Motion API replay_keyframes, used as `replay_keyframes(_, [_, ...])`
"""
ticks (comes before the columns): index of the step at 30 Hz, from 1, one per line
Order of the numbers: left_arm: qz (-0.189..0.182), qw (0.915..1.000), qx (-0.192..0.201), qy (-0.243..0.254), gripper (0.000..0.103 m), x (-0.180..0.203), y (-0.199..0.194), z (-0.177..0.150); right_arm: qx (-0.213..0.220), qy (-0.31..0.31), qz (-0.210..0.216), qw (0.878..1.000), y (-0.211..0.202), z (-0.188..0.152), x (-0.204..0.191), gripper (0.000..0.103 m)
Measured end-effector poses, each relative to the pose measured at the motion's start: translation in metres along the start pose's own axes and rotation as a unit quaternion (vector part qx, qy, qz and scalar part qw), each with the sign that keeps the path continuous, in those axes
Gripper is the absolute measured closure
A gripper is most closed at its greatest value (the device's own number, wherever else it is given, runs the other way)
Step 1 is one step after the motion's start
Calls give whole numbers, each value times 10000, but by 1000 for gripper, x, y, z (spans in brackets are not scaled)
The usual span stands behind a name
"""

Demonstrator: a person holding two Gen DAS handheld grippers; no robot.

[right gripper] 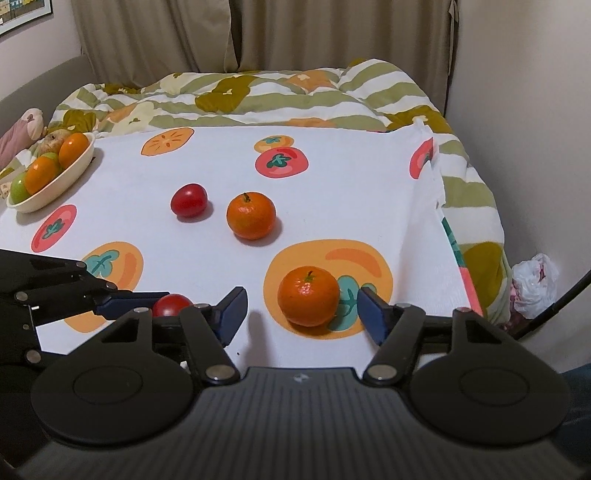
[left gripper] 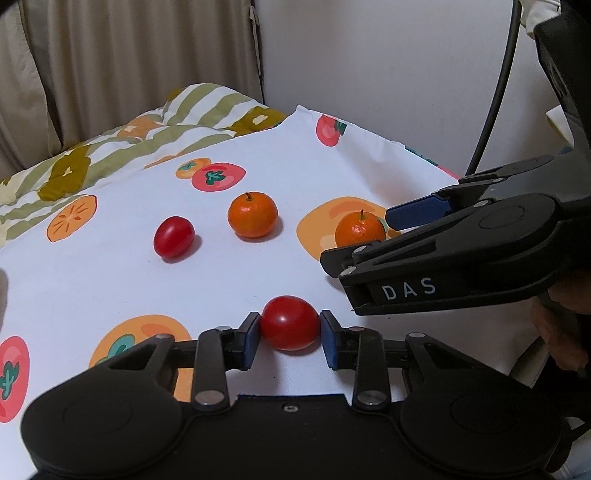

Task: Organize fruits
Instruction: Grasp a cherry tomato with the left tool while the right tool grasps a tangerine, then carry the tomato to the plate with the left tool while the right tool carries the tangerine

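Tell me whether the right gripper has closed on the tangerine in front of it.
Not yet. The right gripper is open: the tangerine sits between its blue pads, with white cloth showing on both sides.

Looks like someone's bedroom: a striped green-and-white floral quilt (right gripper: pixel 280 99) on a bed, beige pleated curtains (right gripper: pixel 258 33) behind.

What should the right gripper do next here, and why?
Probably close the right gripper on the near tangerine. The fruit sits between its jaws, with a gap showing on both sides, so it is not gripped yet. The left gripper already pinches a red tomato, so both could then lift toward the bowl.
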State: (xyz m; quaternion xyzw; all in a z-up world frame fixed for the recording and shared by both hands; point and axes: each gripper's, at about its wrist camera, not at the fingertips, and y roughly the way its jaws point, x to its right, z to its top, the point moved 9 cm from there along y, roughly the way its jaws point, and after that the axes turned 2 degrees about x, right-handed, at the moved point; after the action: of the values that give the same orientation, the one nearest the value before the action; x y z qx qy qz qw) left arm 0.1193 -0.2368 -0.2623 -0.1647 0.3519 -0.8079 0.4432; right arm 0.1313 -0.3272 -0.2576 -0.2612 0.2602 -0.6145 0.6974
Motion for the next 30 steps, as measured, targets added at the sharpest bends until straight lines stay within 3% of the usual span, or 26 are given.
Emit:
replay_keyframes(14, [212,9996,-74,-183,65,-14,-7,-1,-38,-86,-82,9999,6,3,2,50])
replay_keyframes(30, [590,9972,201,-405,66,-49,-41,10,163,-51,90,9998,-15,30,-23,51])
